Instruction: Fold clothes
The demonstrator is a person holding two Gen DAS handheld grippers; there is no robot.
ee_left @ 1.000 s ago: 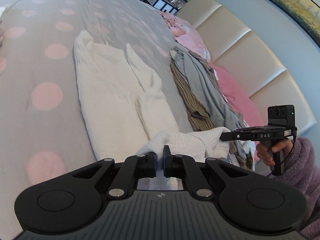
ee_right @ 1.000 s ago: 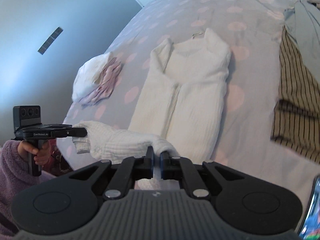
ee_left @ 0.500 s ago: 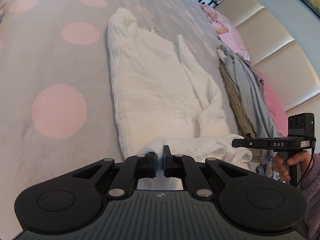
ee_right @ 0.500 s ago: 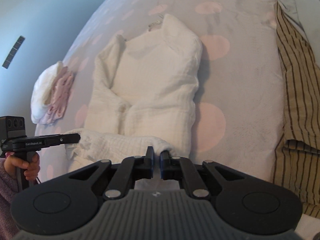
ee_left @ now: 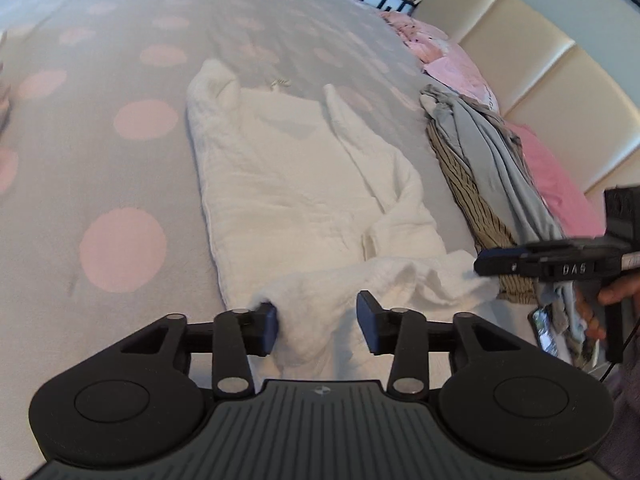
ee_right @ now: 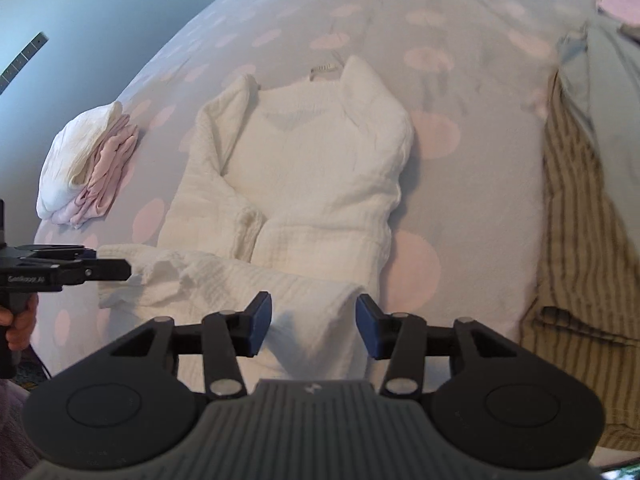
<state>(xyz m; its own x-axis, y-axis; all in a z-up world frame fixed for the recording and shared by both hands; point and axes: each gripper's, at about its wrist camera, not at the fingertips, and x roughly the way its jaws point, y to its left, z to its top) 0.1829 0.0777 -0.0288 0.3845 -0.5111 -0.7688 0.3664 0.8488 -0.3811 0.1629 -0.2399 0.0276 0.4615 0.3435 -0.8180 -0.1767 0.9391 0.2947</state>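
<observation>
In the left wrist view, the left gripper [ee_left: 316,322] has its fingers spread wide, with the folded-up hem of the white garment [ee_left: 304,184] lying loose between them on the bed [ee_left: 80,152]; the striped shirt [ee_left: 464,184] sits off to their right. In the right wrist view, the right gripper [ee_right: 314,318] is likewise spread apart around the hem's other corner. Unweighted, that bunched hem could slump back or skew, spoiling the fold.
</observation>
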